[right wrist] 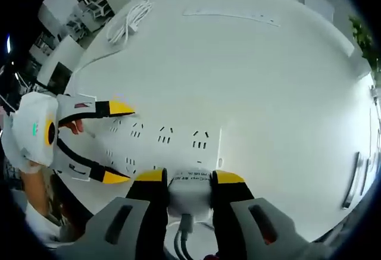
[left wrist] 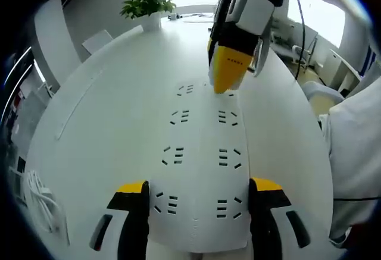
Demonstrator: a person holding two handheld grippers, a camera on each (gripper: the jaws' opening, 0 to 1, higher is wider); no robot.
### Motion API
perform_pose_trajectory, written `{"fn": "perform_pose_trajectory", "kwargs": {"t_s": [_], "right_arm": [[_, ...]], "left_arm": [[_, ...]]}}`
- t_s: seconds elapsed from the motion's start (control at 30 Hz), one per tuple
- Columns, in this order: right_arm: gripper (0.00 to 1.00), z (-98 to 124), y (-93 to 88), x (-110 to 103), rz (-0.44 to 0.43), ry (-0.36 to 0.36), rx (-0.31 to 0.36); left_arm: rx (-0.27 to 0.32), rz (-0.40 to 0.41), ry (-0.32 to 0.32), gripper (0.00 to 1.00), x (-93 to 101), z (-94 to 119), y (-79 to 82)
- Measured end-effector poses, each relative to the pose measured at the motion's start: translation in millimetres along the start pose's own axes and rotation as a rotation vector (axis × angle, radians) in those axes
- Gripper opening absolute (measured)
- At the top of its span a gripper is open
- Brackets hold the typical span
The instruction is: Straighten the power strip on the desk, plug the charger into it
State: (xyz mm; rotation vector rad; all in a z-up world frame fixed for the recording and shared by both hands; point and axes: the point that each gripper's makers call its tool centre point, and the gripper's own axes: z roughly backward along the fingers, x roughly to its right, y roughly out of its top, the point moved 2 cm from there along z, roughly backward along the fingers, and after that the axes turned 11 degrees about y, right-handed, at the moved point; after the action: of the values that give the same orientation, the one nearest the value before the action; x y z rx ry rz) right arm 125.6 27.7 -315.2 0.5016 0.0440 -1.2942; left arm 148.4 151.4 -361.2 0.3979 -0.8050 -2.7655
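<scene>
A white power strip [left wrist: 199, 147] lies flat on the white desk [left wrist: 113, 111], running away from me between my left gripper's jaws. My left gripper [left wrist: 199, 191] is shut on its near end, one yellow-tipped jaw on each long side. My right gripper [left wrist: 229, 75] comes down from above onto the strip's far right corner. In the right gripper view, my right gripper [right wrist: 189, 178] is shut on a white charger [right wrist: 190, 191], whose cable trails back toward the camera. The charger sits at the end of the power strip [right wrist: 166, 135], covering the end socket. My left gripper [right wrist: 119, 144] clamps the other end.
A coiled white cable [left wrist: 38, 197] [right wrist: 128, 22] lies near the desk edge. A potted plant [left wrist: 149, 1] stands at the far end of the desk. A long flat white bar [right wrist: 232, 16] lies on the desk. A person's white sleeve [left wrist: 357, 147] is at the right.
</scene>
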Motion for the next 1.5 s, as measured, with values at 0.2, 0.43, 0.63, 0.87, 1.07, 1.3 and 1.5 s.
{"fn": "perform_pose_trajectory", "kwargs": {"t_s": [0.2, 0.43, 0.63, 0.87, 1.07, 1.3, 1.5], "right_arm": [[0.26, -2, -0.2, -1, -0.005, -0.048, 0.012], [0.26, -15, 25.1, 30, -0.026, -0.044, 0.018], [0.27, -12, 20.3, 21, 0.018, -0.022, 0.059], [0.29, 10, 5.5, 0, 0.078, 0.033, 0.156], [0.24, 30, 2.6, 18, 0.086, 0.071, 0.104], [0.23, 17, -15.4, -1, 0.081, 0.096, 0.053], [0.21, 22, 1.3, -6, 0.005, 0.124, 0.04]], "left_arm": [[-0.004, 0.0, 0.003, 0.68, 4.2, 2, 0.4], [0.003, 0.012, 0.011, 0.68, 5.6, 3, 0.4], [0.008, 0.032, 0.021, 0.68, 5.4, 4, -0.1], [0.013, 0.041, 0.025, 0.68, 4.0, 4, 0.0], [0.021, 0.044, 0.027, 0.68, 3.4, 5, -1.5], [0.016, 0.038, 0.024, 0.68, -3.1, 1, 0.2], [-0.013, 0.026, 0.018, 0.67, -1.7, 0, 2.7]]}}
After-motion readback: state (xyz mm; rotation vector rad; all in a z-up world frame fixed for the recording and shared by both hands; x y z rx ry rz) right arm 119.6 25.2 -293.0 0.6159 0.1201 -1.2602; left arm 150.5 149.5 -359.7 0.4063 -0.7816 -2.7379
